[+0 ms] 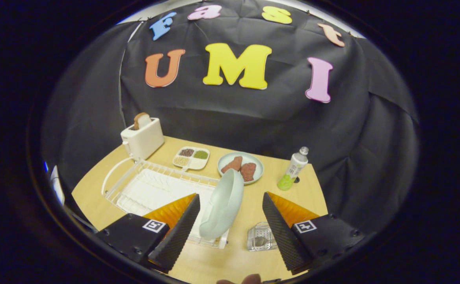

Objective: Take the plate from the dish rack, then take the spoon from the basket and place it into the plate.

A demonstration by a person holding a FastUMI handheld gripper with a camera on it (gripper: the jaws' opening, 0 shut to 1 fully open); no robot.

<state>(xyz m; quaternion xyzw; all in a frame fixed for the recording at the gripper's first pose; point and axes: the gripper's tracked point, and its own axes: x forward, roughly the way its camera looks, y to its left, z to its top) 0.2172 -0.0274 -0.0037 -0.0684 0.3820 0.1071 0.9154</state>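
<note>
The pale plate (222,203) stands on edge at the near end of the dish rack (151,189), between the wide-open gripper (230,232) fingers toward 11 o'clock; it looks stiff, slick, breakable, best pinched across its upper rim, basket (260,236) at 1 o'clock.

Dim booth, soft overhead light on table (253,221), strong fisheye bending, sharp centre.

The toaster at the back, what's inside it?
A slice of bread sticks up from the toaster's top slot. Its lower part is hidden inside, so I cannot tell how deep it sits. The open gripper is far off, its fingers either side of the standing plate.
</note>
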